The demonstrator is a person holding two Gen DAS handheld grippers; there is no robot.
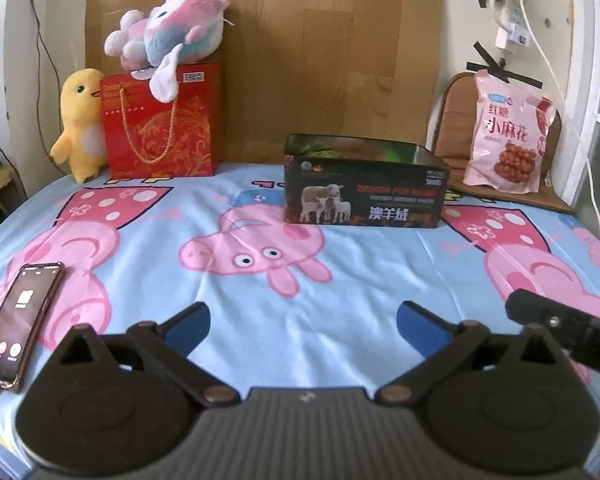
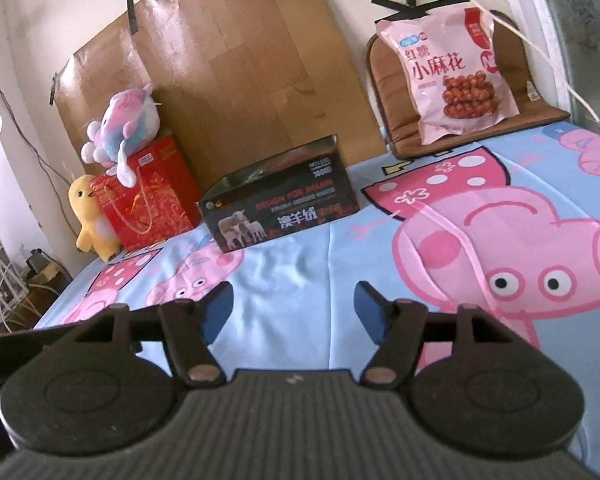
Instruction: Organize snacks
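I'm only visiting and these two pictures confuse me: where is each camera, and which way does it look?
Left wrist: rides on the left gripper, facing across the bed to the dark box; its open fingers, the right gripper's tip and a phone show.
Right wrist: rides on the right gripper, facing the same way from further right; only its open fingers show.
Shared: box, pink snack bag, red gift bag, two plush toys.

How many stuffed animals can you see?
2. A yellow duck plush stands at the red gift bag's left side; a pink-and-blue plush lies on top of that bag. Others may be hidden.
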